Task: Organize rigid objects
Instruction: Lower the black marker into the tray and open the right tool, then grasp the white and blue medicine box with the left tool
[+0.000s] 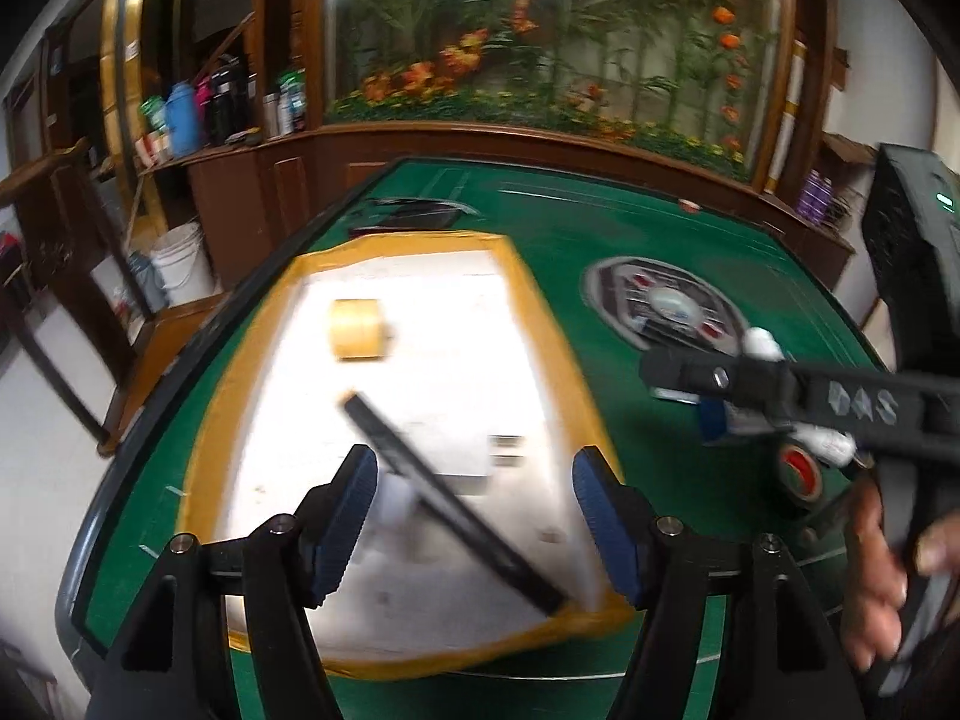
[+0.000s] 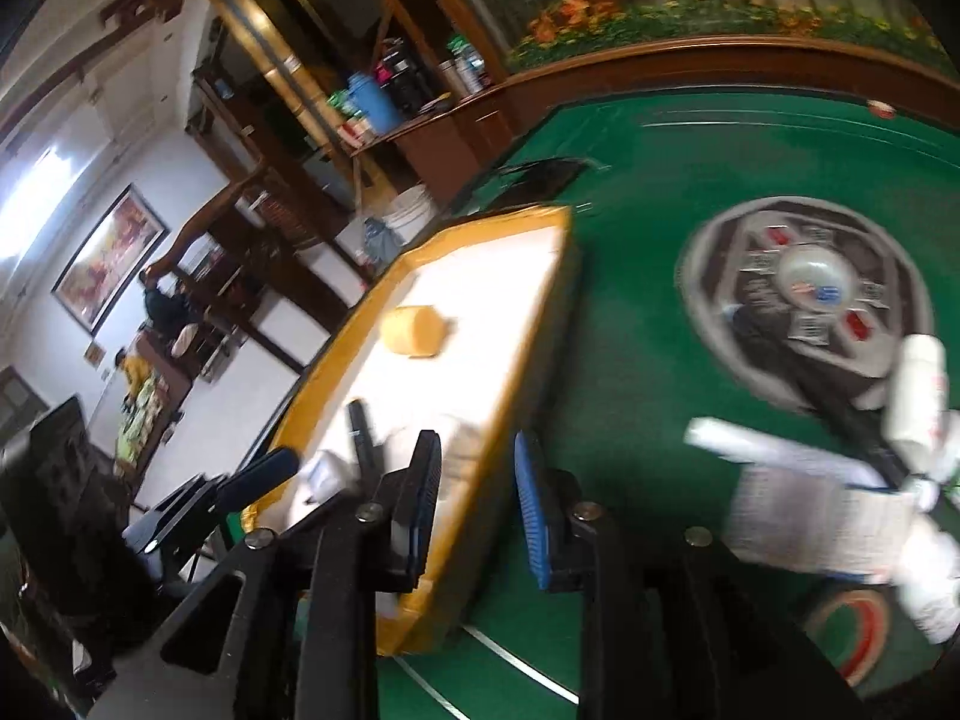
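On the green table, which fills both views, a white tray with a yellow rim lies toward the left edge, and a round grey and black panel is set in the felt to its right; its small labels are too blurred to read. Inside the tray a yellow tape roll stands near the far end, and a long black comb lies slantwise toward the near right corner, over something white that cannot be made out. The left gripper hangs above the comb with its jaws wide apart and nothing between them. Right of the tray, near the panel, white bottles, a printed packet and a red and green tape ring lie close together. The right gripper stands over the tray's right rim, jaws narrow and empty; raised letters on its arm are unreadable.
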### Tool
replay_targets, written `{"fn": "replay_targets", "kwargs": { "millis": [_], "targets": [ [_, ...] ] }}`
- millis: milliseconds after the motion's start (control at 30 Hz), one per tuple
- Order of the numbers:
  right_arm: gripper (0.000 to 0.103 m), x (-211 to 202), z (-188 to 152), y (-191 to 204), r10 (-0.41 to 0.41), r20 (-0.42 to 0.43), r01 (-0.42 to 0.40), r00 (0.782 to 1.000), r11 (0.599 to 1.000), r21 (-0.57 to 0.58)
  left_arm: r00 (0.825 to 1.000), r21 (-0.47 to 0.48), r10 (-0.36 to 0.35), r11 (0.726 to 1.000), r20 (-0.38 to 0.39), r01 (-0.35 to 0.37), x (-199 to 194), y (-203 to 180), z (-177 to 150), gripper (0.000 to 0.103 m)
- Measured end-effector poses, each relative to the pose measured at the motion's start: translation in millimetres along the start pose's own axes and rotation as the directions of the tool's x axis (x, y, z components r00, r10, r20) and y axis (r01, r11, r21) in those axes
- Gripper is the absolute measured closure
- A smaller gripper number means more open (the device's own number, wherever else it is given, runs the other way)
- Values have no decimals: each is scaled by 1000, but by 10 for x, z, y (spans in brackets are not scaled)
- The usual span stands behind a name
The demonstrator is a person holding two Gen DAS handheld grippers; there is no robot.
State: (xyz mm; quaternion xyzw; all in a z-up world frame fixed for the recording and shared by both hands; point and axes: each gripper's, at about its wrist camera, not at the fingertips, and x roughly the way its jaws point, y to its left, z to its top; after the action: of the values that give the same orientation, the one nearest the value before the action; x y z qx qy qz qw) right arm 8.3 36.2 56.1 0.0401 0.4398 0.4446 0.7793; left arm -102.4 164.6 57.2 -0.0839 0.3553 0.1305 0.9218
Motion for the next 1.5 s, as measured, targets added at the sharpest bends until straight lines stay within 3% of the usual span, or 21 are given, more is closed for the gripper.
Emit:
{"fn": "replay_targets", "kwargs": {
  "millis": [267, 367, 467, 500, 567, 633, 667, 800, 933, 1100, 1300, 1367, 1433, 1467, 1500],
  "targets": [
    [77, -433, 12, -799, -171, 50, 166, 984, 981, 103, 985, 157, -168, 972, -47, 173, -24, -759, -256, 25],
    [77, -455, -5, -997, -239, 24, 234, 971, 964, 126, 978, 192, -182, 961, -98, 199, 69, -929, -366, 25],
    [74, -444, -83, -991, -230, -4, 229, 973, 967, 107, 975, 199, -180, 959, -127, 203, 119, -971, -417, 25],
    [73, -449, -112, -949, -199, -14, 200, 980, 975, 98, 974, 192, -181, 960, -132, 205, 126, -958, -420, 25],
    [69, -448, -188, -902, -21, -72, 29, 997, 993, 112, 973, 174, -186, 962, -140, 209, 131, -924, -413, 25],
    [68, -460, -233, -903, 131, -81, -118, 988, 981, 156, 968, 149, -205, 962, -147, 227, 144, -901, -402, 25],
    [68, -462, -239, -917, 156, -82, -141, 984, 976, 166, 965, 135, -216, 962, -149, 237, 142, -887, -397, 24],
    [68, -543, -220, -1032, 41, -45, -33, 998, 985, 169, 953, 92, -259, 957, -155, 274, 147, -910, -364, 16],
    [68, -599, -234, -1052, 9, -38, -2, 999, 984, 176, 952, 79, -265, 957, -153, 279, 157, -969, -291, 15],
    [65, -557, -266, -1072, 23, -57, -12, 998, 981, 193, 954, 43, -243, 966, -175, 254, 257, -1005, -197, 14],
    [63, -426, -313, -1070, 140, -108, -108, 984, 960, 258, 957, 36, -228, 971, -182, 238, 278, -987, -201, 14],
    [60, -369, -347, -1005, 257, -147, -209, 955, 937, 279, 957, 40, -220, 972, -187, 231, 282, -986, -204, 14],
    [60, -321, -380, -940, 399, -175, -332, 900, 888, 319, 958, 40, -215, 973, -190, 226, 294, -985, -193, 14],
    [60, -338, -381, -937, 420, -166, -352, 892, 876, 329, 958, 41, -215, 973, -192, 227, 299, -987, -186, 14],
    [60, -396, -364, -943, 388, -149, -329, 909, 891, 313, 958, 43, -212, 974, -193, 224, 302, -989, -183, 14]
  ]
}}
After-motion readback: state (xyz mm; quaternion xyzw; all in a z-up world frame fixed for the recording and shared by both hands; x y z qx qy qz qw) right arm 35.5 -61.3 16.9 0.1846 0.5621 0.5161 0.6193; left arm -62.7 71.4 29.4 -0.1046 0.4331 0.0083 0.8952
